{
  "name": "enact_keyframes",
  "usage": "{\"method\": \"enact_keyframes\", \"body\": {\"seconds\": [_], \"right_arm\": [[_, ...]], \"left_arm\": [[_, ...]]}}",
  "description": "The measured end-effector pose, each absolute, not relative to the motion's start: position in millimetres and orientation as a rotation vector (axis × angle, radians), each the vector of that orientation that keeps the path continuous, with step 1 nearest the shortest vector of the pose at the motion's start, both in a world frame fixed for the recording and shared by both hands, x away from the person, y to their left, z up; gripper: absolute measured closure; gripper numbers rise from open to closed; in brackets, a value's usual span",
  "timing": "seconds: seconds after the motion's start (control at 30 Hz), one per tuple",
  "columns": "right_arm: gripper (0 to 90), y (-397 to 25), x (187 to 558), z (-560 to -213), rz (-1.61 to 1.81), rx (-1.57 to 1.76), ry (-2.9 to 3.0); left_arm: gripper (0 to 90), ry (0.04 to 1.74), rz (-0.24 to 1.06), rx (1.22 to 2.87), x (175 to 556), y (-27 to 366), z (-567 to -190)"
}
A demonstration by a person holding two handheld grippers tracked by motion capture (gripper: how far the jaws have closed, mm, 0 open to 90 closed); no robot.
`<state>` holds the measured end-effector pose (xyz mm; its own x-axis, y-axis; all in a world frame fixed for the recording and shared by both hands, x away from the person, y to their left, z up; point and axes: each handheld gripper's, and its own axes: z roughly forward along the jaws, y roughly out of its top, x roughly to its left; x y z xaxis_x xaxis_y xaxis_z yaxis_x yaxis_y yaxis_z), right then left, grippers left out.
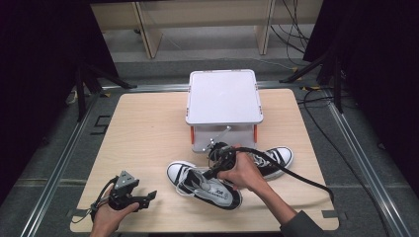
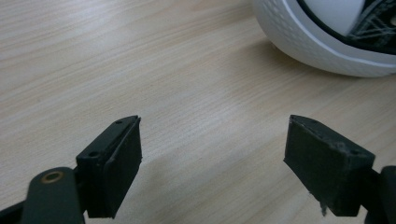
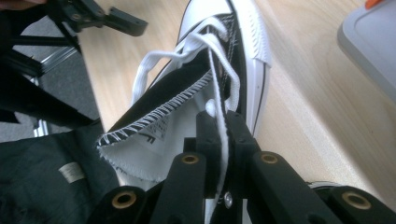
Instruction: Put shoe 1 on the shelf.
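Observation:
Two black-and-white canvas sneakers lie on the wooden table (image 1: 148, 123). The near sneaker (image 1: 197, 183) points its white toe to the left, and the far sneaker (image 1: 272, 159) lies behind the right hand. My right gripper (image 1: 210, 173) hangs over the near sneaker's opening. Its jaws (image 3: 220, 119) are shut on a white shoelace (image 3: 215, 79), pulled taut up from the sneaker (image 3: 247, 51). My left gripper (image 1: 147, 199) rests near the front left edge. It stands open (image 2: 212, 140) with bare table between its fingers, and the sneaker's white toe cap (image 2: 317, 42) is ahead to the right.
A white lidded box (image 1: 225, 96) with orange clips stands at the back centre of the table, just beyond the sneakers. The right gripper's black cable (image 1: 301, 178) trails across the table to the right. Bare wood lies left of the box.

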<state>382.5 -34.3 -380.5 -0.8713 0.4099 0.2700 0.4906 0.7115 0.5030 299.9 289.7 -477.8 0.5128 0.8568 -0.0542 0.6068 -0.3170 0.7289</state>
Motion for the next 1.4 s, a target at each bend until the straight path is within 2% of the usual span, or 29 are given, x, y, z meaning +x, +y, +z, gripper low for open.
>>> {"method": "enact_keyframes", "body": {"seconds": [0.47, 1.1, 1.4], "right_arm": [[87.1, -45.2, 398.7, -332.4, -0.988, -0.782, -2.698], [87.0, -31.6, 414.2, -277.0, -0.692, -0.775, -2.816], [87.1, -26.7, 423.6, -245.5, -0.741, -0.795, -2.845]], "left_arm": [[18.5, 1.192, 0.450, 2.054, 300.2, 289.3, -479.2], [18.5, 1.183, 0.448, 2.059, 300.4, 288.9, -479.1], [18.4, 1.185, 0.449, 2.055, 300.4, 288.8, -479.1]]}}
